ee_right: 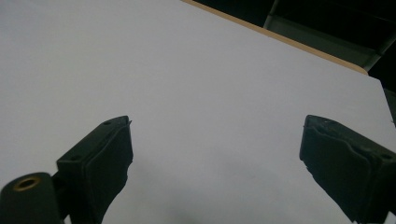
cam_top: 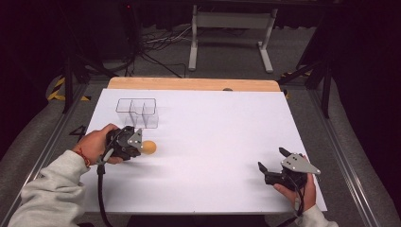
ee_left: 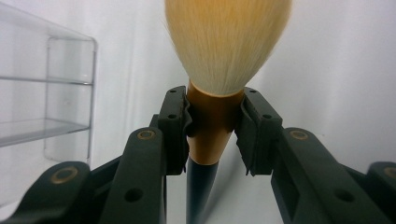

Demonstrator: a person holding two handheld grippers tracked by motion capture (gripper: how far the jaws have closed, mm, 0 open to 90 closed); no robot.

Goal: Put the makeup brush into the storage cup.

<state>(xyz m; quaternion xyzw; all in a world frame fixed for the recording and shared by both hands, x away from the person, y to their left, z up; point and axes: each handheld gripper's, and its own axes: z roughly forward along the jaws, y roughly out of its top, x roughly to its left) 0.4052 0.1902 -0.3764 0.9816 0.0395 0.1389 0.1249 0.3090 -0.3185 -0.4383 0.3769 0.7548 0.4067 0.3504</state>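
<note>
At the left of the high view, the person's left hand holds the left gripper low over the white desk, just in front of a clear plastic organizer with several compartments. The gripper's fingers are closed on a makeup brush: in the left gripper view the two black pads press against the orange collar of the brush from either side, with the dark handle running down between them and the pale, fluffy bristles fanning out beyond the tips. In the high view the orange-tinted head of the brush pokes out to the right of the gripper, apart from the organizer and close above the desk. In the left gripper view the organizer stands off to the left of the brush, not touching it.

Well apart, at the right of the high view, the person's right hand holds the right gripper near the front edge of the desk. Its fingers stand wide open with nothing between them, and bare white desk lies ahead of them.
</note>
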